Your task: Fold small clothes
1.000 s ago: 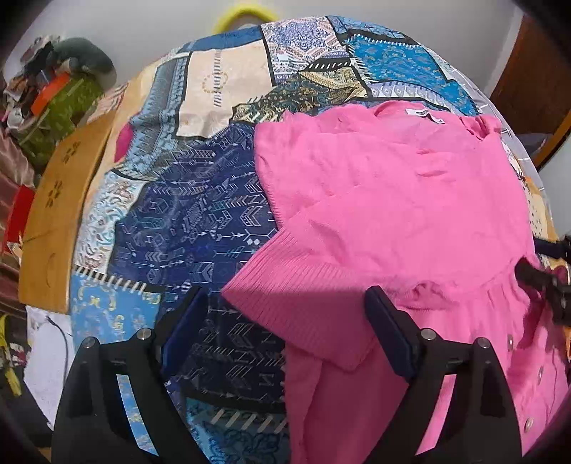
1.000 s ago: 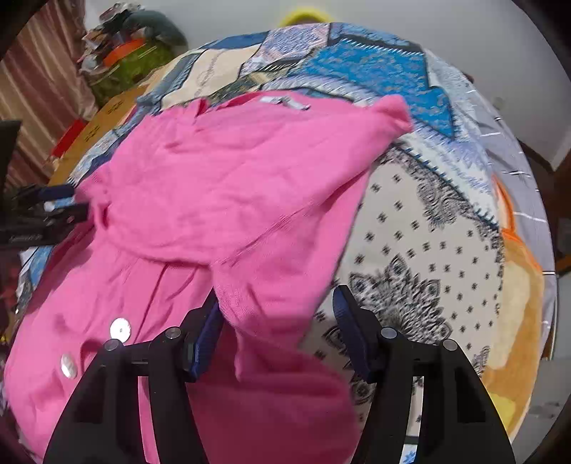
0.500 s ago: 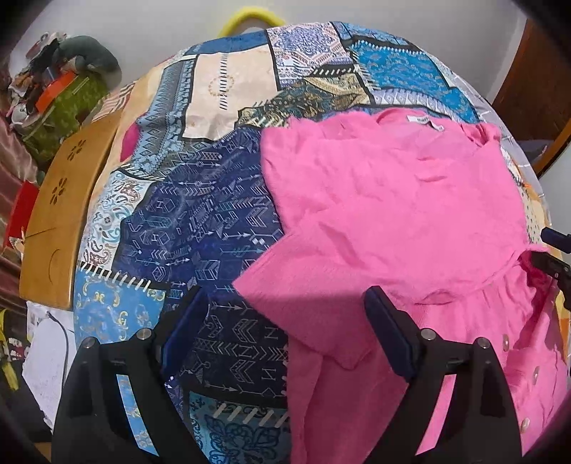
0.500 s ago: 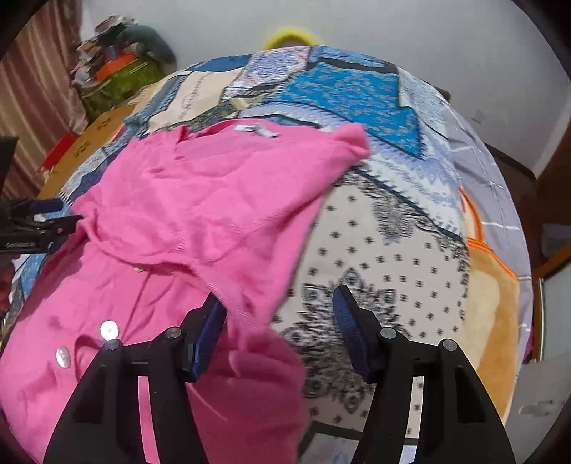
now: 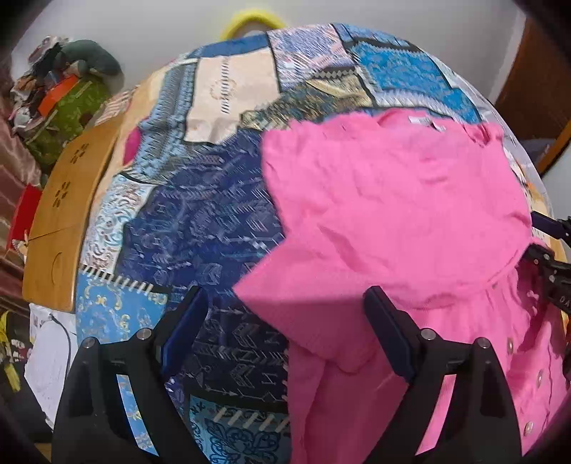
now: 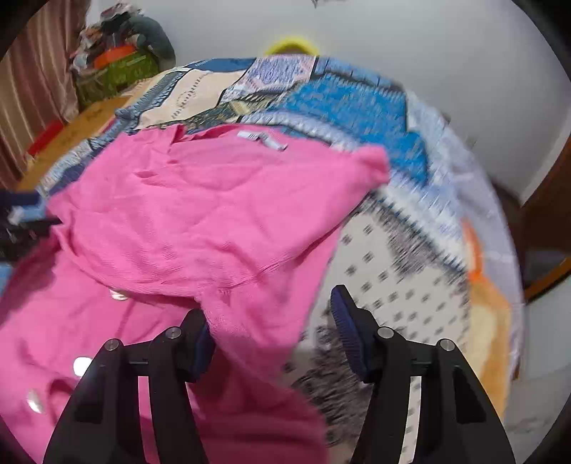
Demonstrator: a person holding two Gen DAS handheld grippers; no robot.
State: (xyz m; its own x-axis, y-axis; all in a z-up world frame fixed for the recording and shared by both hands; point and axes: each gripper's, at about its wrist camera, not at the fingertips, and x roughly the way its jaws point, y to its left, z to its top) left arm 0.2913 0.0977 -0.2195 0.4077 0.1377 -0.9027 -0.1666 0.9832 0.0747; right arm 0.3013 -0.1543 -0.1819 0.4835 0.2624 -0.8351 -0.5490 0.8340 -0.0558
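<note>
A pink knit garment (image 5: pixel 392 200) lies on the patchwork bedspread (image 5: pixel 200 221), its upper part folded down over the skirt with snap buttons (image 5: pixel 510 344). My left gripper (image 5: pixel 282 303) hovers open over the folded left corner, pads clear of the cloth. At the right edge of the garment (image 6: pixel 200 214), my right gripper (image 6: pixel 267 307) has its jaws closing. A hanging fold of pink cloth lies between them against the left finger (image 6: pixel 200 339), and the right pad stays off it. A white neck label (image 6: pixel 262 139) shows at the far edge.
A wooden board (image 5: pixel 67 207) lies along the bed's left side, with a heap of bags and clothes (image 5: pixel 64 92) behind it. A yellow ring (image 5: pixel 249 21) sits past the far end of the bed, against the white wall. A brown door (image 5: pixel 535 89) stands at the right.
The right wrist view has tilted up and blurred, showing more wall. The pink fold has shifted toward its left finger. The left gripper and its view have barely changed.
</note>
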